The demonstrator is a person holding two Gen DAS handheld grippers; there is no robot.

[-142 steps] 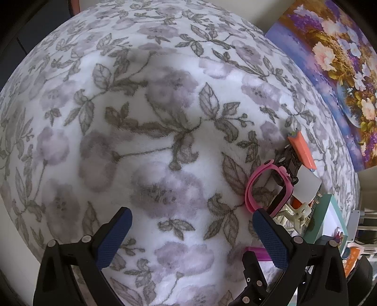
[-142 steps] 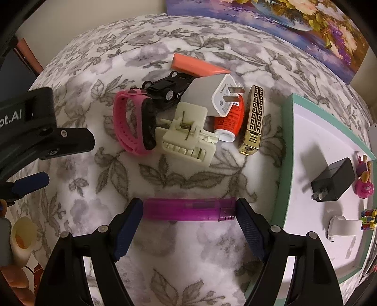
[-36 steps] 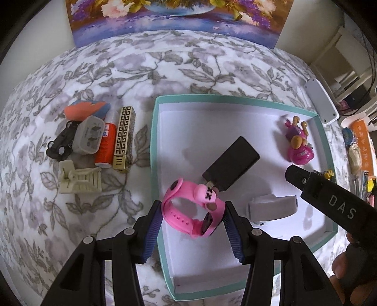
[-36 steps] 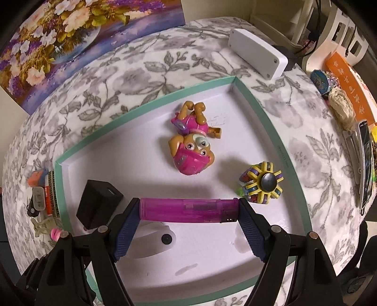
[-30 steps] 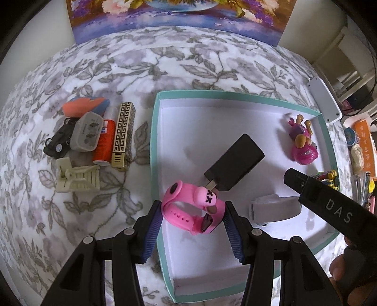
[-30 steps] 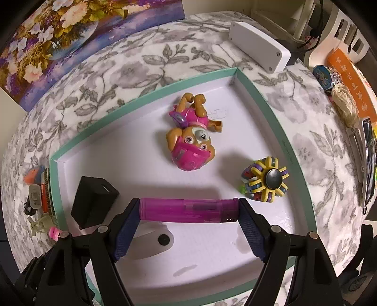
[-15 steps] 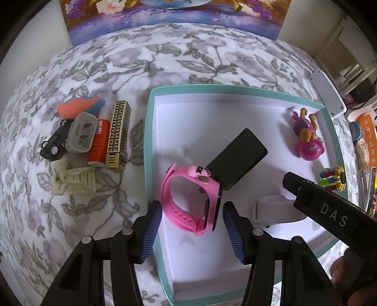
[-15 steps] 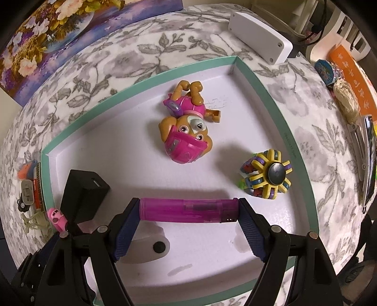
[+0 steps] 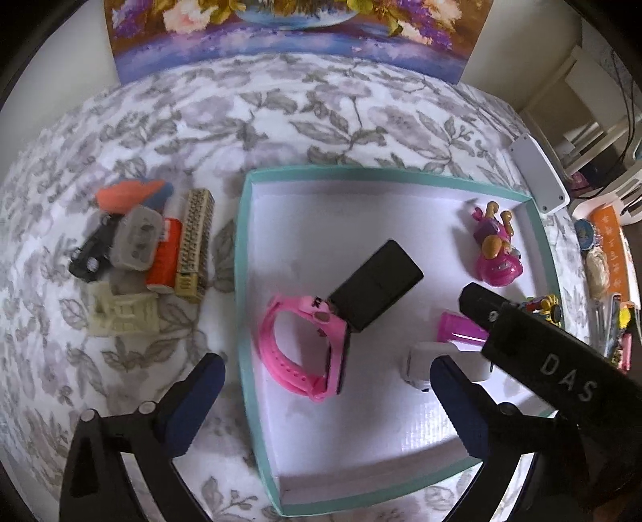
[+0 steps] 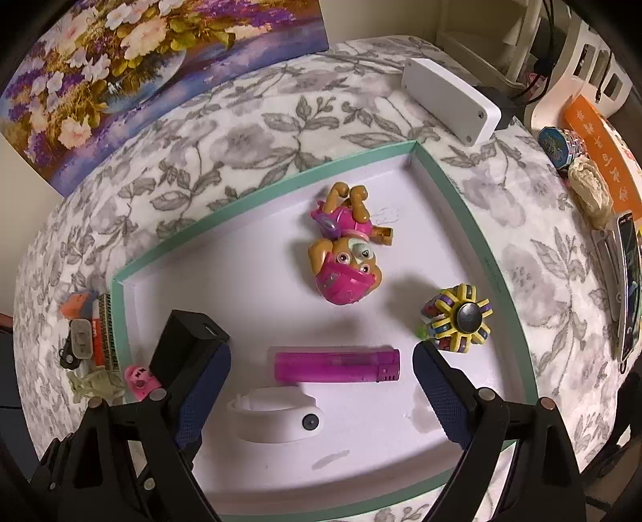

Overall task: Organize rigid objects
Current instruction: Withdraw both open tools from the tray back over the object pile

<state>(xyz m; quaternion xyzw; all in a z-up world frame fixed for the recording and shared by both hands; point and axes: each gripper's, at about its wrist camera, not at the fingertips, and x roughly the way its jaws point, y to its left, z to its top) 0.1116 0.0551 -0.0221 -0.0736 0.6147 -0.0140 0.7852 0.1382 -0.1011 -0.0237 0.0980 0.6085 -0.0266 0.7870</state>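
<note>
A teal-rimmed white tray (image 9: 245, 257) (image 10: 453, 188) sits on the floral cloth. Inside it lie a pink watch (image 9: 305, 349) (image 10: 138, 379), a black charger (image 9: 377, 285) (image 10: 188, 345), a white band (image 9: 421, 361) (image 10: 277, 413), a pink dog toy (image 9: 495, 253) (image 10: 345, 265), a yellow spinner (image 10: 459, 319) and a purple lighter (image 10: 337, 365) (image 9: 461, 331). My left gripper (image 9: 325, 401) is open above the watch. My right gripper (image 10: 321, 393) is open with the lighter lying just beyond its fingers. Left of the tray a cluster remains: gold lighter (image 9: 194, 245), red lighter (image 9: 164, 261), white plug (image 9: 136, 241), black toy car (image 9: 90, 257), cream hair clip (image 9: 120, 313), orange piece (image 9: 128, 192).
A white box (image 9: 539, 176) (image 10: 449, 100) lies past the tray's far right corner. A flower painting (image 9: 293, 28) (image 10: 120, 60) leans at the back. Small items, among them an orange packet (image 10: 598, 148) and a phone (image 10: 628, 281), line the right edge.
Both grippers opened. The pink watch dropped onto the tray floor beside the black charger, and the purple lighter now lies on the tray ahead of the right fingers.
</note>
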